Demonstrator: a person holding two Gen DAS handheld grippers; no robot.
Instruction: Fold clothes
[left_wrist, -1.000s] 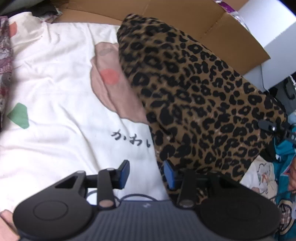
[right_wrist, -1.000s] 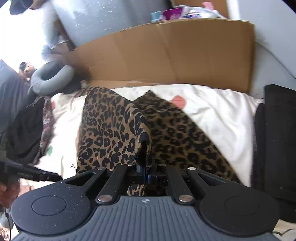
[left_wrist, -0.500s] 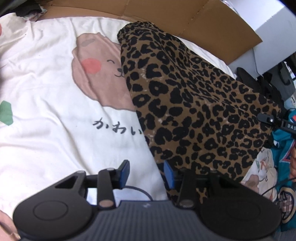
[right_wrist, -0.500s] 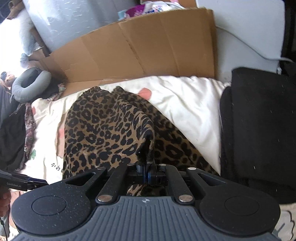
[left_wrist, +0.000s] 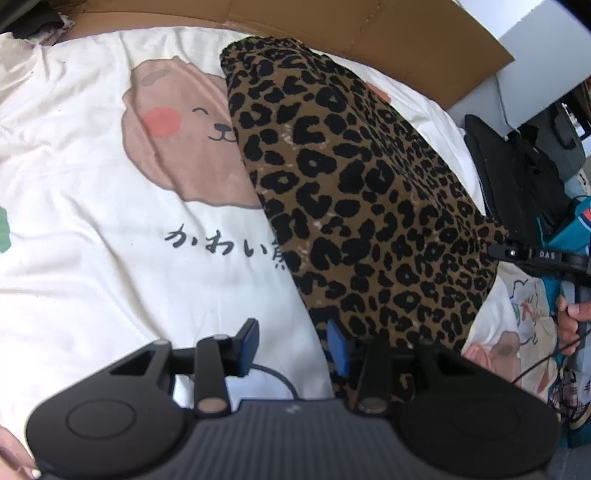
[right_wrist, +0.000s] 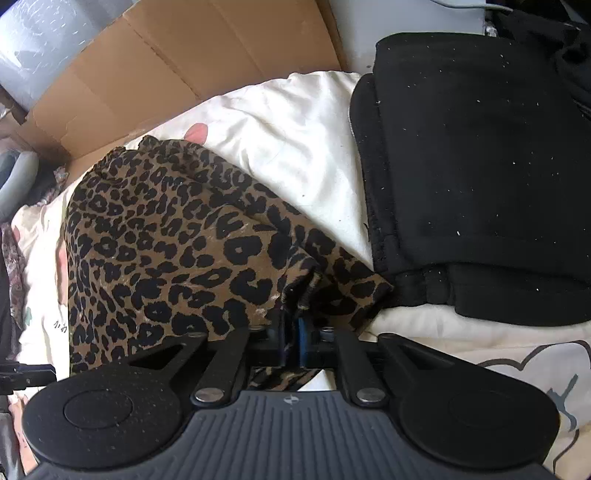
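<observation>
A leopard-print garment (left_wrist: 369, 206) lies folded lengthwise on a white bedsheet (left_wrist: 92, 229) with a bear print. My left gripper (left_wrist: 293, 347) hovers open over the garment's near left edge; its right pad (left_wrist: 338, 350) is at the cloth, and only sheet shows between the pads. In the right wrist view the garment (right_wrist: 177, 251) spreads out ahead. My right gripper (right_wrist: 293, 341) is low at its near right corner, where the cloth stands in a small bunched peak. Its jaws are opening, a narrow slit shows between the pads, and the cloth edge still runs through them.
A folded black garment (right_wrist: 480, 166) lies right of the leopard cloth, touching its corner. Flattened cardboard (right_wrist: 184, 66) stands along the far side of the bed. A person's hand (left_wrist: 570, 314) and teal patterned clothing (left_wrist: 569, 229) are at the right edge.
My right gripper came down and toward the black garment, laying the lifted leopard corner flat on the bed. Its pads, tight on the cloth before, now show a slit. My left gripper stayed put.
</observation>
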